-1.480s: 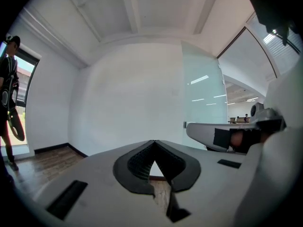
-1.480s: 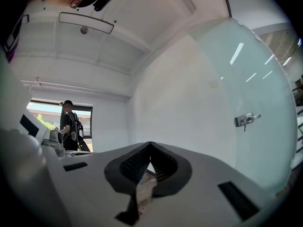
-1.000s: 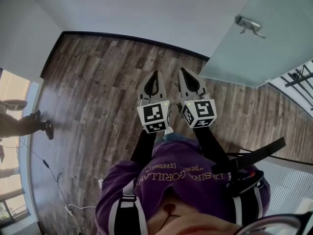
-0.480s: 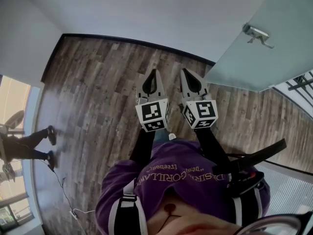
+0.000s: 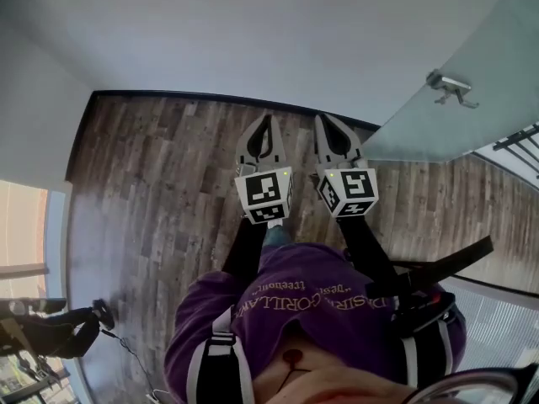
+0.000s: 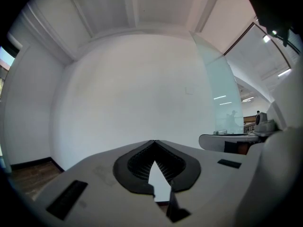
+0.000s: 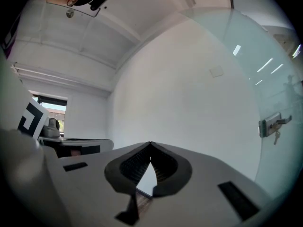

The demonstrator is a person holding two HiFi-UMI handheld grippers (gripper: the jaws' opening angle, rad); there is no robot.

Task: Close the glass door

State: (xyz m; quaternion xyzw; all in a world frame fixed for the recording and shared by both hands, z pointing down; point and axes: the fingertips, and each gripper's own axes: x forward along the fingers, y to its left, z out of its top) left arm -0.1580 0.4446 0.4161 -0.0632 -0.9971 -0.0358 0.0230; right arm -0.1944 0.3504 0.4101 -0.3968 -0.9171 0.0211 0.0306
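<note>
Approach step, it seems: left tongs (image 5: pixel 268 119) and right tongs (image 5: pixel 325 118) are both together, empty. Next, reach the door (image 5: pixel 484 45) handle (image 5: pixel 450 87) at two o'clock.

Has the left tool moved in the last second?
Yes. The left tool has moved forward: its tip now almost reaches the dark baseboard, which earlier lay well ahead of it.

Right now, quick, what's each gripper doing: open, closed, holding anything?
Left gripper: jaws closed, holding nothing.
Right gripper: jaws closed, holding nothing.
</note>
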